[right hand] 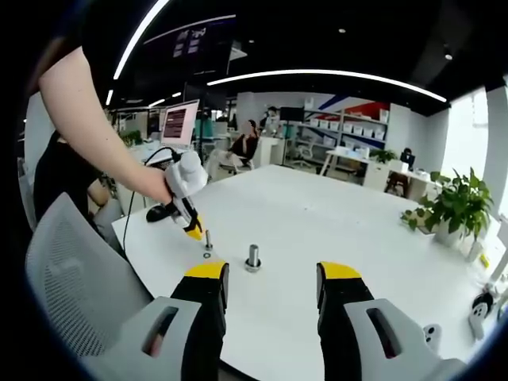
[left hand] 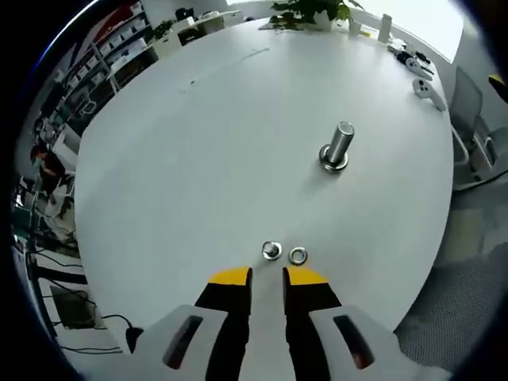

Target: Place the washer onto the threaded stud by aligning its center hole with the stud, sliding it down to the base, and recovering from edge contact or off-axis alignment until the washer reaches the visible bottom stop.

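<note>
**Washer and nut lie on the white desk, threaded stud stands apart**

Left gripper view: a large white round desk (left hand: pixel 238 135) carries the work. The left gripper (left hand: pixel 267 276) hangs over the desk's near edge, its yellow-tipped jaws drawn close with only a narrow gap between them and nothing held. Just beyond the tips lie two small metal pieces side by side: a washer (left hand: pixel 298 255) flat on the desk, and what looks like a nut (left hand: pixel 271 251), though it is too small to be sure. The threaded stud (left hand: pixel 336 148) stands upright on its base farther in, toward the desk's middle, well apart from the washer. At the far edge sit potted plants (left hand: pixel 305 13) and some small white devices (left hand: pixel 425 86), too blurred to name. Shelving with bins (left hand: pixel 87 63) lines the room beyond the desk, and cables (left hand: pixel 55 278) trail on the floor.

Right gripper view: the right gripper (right hand: pixel 272 276) has its jaws set wide apart, empty. Across the desk, a person's hand (right hand: pixel 155 184) holds the left gripper, its yellow tips pointing down beside the small pieces. The stud stands between the two tools. A grey mesh chair (right hand: pixel 63 270) sits at the near edge; a monitor (right hand: pixel 179 121), seated people and a potted plant (right hand: pixel 454 205) fill the open office.
</note>
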